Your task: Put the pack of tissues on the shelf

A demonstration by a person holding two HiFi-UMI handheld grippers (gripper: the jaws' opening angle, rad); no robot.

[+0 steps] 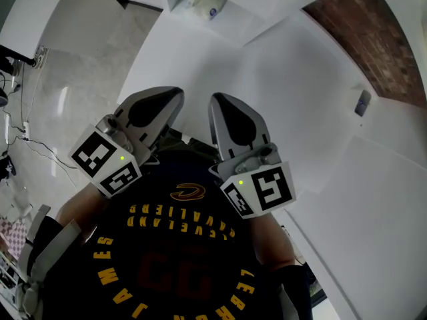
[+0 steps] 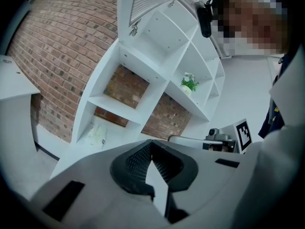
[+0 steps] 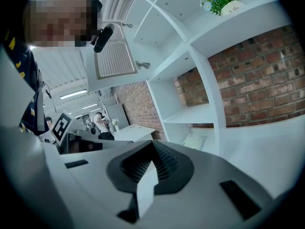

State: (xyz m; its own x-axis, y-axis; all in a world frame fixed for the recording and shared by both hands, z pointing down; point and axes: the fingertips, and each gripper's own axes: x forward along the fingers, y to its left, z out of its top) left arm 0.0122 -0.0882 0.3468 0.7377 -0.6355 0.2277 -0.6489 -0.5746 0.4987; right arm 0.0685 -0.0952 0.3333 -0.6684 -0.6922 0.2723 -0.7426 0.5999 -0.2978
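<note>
Room: a red brick wall (image 2: 57,56) stands behind a tall white shelf (image 2: 114,108), and a pale floor (image 1: 87,59) lies below.
Left gripper (image 2: 151,143): its two jaws are pressed tight together. Nothing is between them. It is held up close to the person's dark shirt (image 1: 180,259).
Right gripper (image 3: 153,145): its jaws meet at the tips too, and it has hold of nothing. It sits just beside the other gripper, near the person's chest.
Gap to the shelf: both grippers are well apart from the shelf. Neither one touches it.
Pack of tissues (image 2: 96,133): it lies in the bottom box of the shelf, at the shelf's left end as the left gripper view shows it. It rests on the bottom board, under the next board up. It is far from both grippers.
Other thing on the shelf: a small green plant (image 2: 188,85) in a white pot stands on a higher board, well apart from the pack.
Done: the pack looks to be on the shelf already. No gripper holds it, and it lies there on its own.
Left to do: nothing much, I think. Both grippers are empty and back from the shelf, so the job looks finished. If the pack had to go on some other board, the pictures do not say so.
</note>
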